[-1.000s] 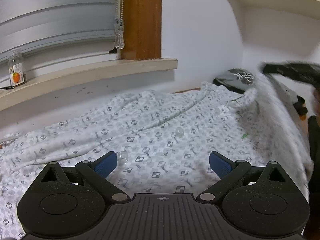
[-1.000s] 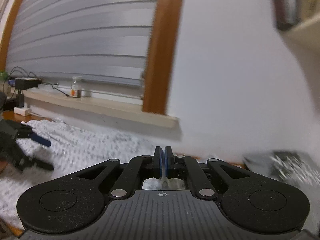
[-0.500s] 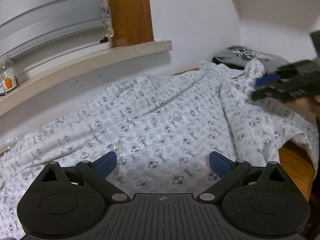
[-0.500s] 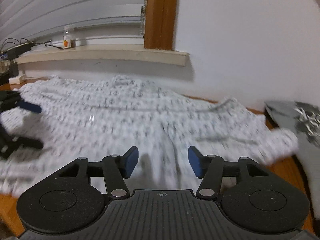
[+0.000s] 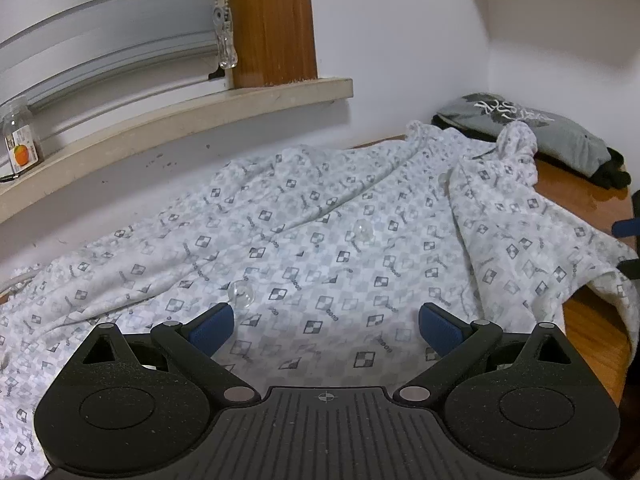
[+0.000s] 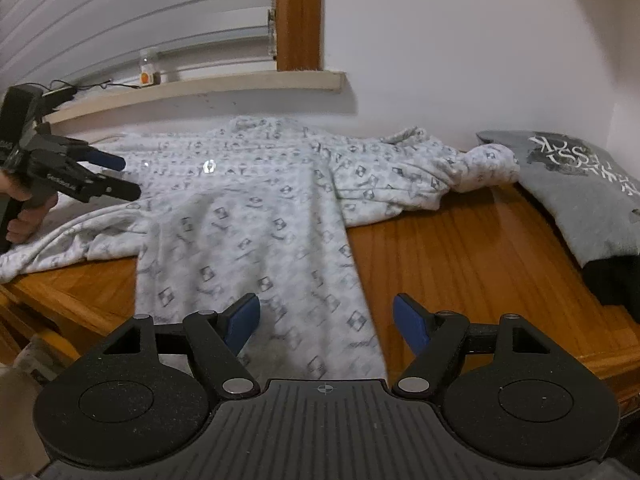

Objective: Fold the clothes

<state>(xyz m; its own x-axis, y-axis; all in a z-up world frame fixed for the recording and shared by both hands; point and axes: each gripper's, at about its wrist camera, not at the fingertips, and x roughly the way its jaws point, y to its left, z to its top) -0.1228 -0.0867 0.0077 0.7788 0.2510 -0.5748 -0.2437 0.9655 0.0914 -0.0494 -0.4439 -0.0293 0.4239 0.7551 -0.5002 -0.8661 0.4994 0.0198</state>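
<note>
Right wrist view: right gripper point(image 6: 326, 322) jaws opening, nothing pinched, above patterned shirt point(image 6: 256, 216) on wooden table point(image 6: 472, 256); left gripper point(image 5: 326, 326) spread wide, empty.

My right gripper point(image 5: 627, 236) shows in the left wrist view only as a blue pad and a dark sliver cut by the frame's edge. The bottle point(image 6: 149, 68) label on the sill is too small to read, and my hand point(image 6: 24, 210) on the left gripper is cropped at the frame's edge.

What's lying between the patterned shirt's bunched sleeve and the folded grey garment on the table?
Nothing: in the right wrist view the bunched sleeve of the patterned shirt reaches the grey garment, with only bare wooden table in front of them.
</note>
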